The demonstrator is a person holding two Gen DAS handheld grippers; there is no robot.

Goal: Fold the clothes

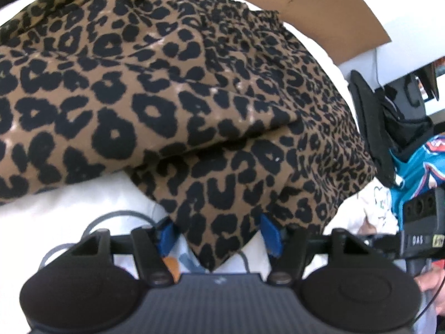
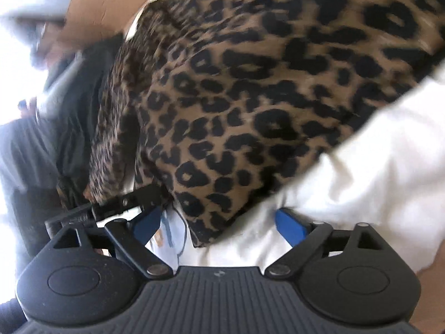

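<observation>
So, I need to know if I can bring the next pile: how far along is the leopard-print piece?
Partly done. The leopard-print garment already lies doubled on the white surface, one layer over another. In hand: a corner sits between the left tongs, whose pads do not seem to press it; the right tongs are open. Left: further folds, and the teal garment beside it looks unfolded.

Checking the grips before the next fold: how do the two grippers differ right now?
The left gripper has a corner of the leopard-print garment between its blue fingers; the right gripper stands wider, with only the garment's edge reaching in. The left view is sharp, the right blurred. Both hang over white cloth.
</observation>
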